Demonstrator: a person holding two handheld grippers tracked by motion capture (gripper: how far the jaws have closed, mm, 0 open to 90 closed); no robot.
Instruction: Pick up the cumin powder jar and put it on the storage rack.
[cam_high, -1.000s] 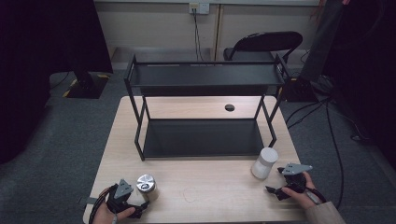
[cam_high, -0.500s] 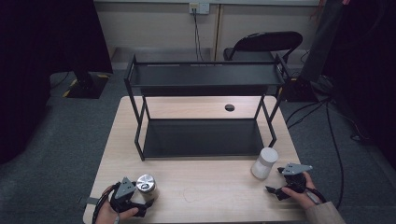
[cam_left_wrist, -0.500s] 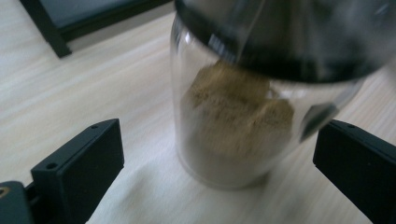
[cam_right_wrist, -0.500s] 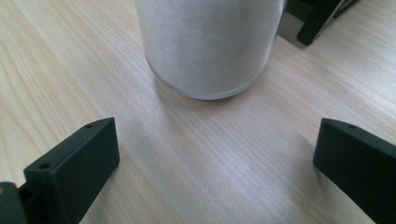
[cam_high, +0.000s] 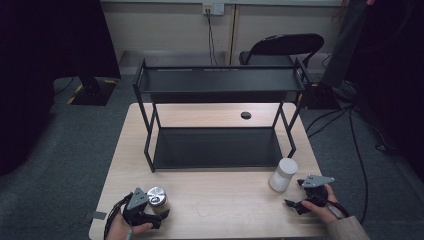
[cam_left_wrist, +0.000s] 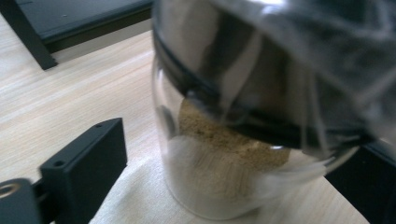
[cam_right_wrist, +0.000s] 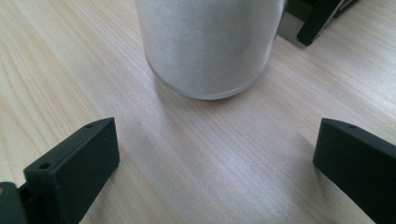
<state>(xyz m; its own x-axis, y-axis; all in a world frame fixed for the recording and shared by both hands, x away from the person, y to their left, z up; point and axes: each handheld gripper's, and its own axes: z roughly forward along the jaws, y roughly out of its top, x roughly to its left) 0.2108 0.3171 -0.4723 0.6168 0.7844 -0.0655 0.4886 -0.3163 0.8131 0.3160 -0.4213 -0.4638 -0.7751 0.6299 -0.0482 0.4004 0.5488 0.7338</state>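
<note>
1. Glass jar (cam_left_wrist: 243, 154) with a steel lid, part full of brown powder, stands upright near the table's (cam_high: 220, 200) front left corner, between the left gripper's (cam_high: 150, 212) jaws, which have just been closing, pads not yet pressing.
2. Right gripper (cam_right_wrist: 215, 163), jaws wide, faces a frosted white canister (cam_right_wrist: 210, 46) just ahead.

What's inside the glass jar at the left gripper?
The glass jar holds a brownish powder partway up, under a shiny metal lid. The lid hides the powder's top surface.
</note>
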